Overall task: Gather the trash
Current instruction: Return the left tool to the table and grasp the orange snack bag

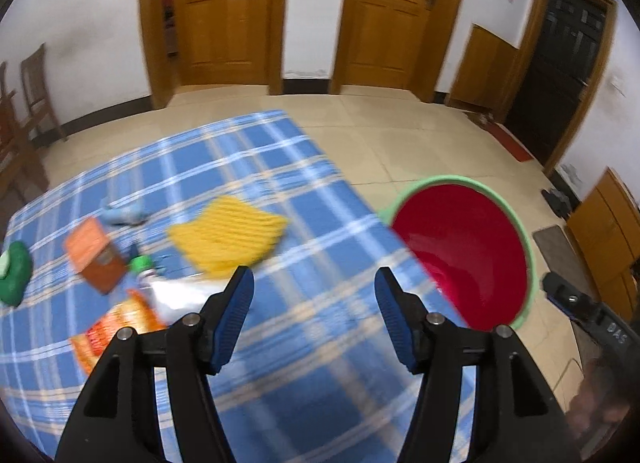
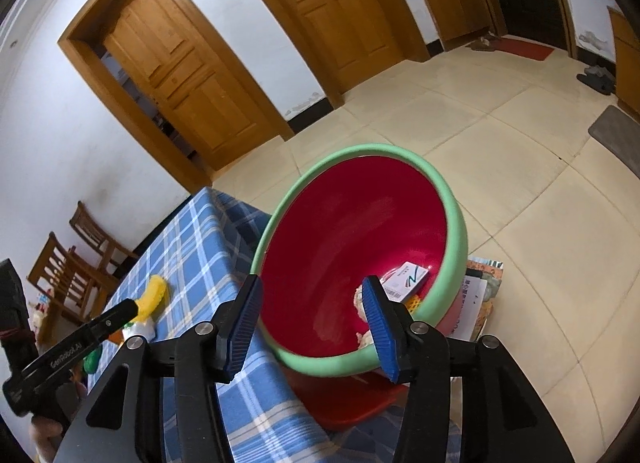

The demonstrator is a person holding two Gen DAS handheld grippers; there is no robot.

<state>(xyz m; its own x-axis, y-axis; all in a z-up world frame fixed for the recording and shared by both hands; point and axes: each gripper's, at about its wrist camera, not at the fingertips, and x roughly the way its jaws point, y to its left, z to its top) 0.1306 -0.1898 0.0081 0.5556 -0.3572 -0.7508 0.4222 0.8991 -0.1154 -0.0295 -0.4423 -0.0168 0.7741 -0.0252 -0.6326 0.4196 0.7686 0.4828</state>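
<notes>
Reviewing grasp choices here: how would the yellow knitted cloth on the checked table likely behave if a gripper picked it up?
The yellow cloth lies flat and limp on the blue checked tablecloth, so it would probably droop and fold when pinched. Its ribbed knit texture suggests it is light and unlikely to slip between the pads. The open left gripper could, if pushing it, bunch it up rather than slide it.

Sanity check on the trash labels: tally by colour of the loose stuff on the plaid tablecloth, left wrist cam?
Orange: 2, a box and a snack packet
Yellow: 1, a knit cloth
Green: 2, a lump at the left edge and a small cap
Light blue: 1, crumpled item
Silver: 1, foil wrapper
Total: 7. The view is blurred, so kinds are rough.
</notes>
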